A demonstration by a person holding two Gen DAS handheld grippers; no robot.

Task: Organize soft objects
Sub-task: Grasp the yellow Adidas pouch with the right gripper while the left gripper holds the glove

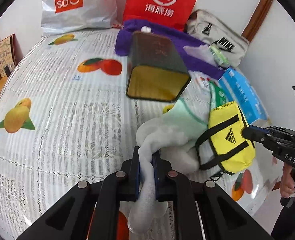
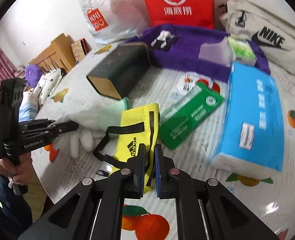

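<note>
left tool (image 1: 146, 167): we have it clenched on the white glove (image 1: 167, 140), whose loose end drapes over the bench (image 1: 67, 110)
right tool (image 2: 149, 168): we have it clamped on the edge of the yellow pouch (image 2: 137, 128); that lies beside the glove, in front of the dark tin (image 2: 119, 70)
risk: our thin hold on the pouch may slip; its black strap (image 2: 115, 130) could snag the glove or the green packet (image 2: 189, 112) if we lift

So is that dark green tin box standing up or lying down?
Lying down. The dark green tin box rests on its long side on the tablecloth, its open mouth facing the left camera, with nothing visible inside.
</note>
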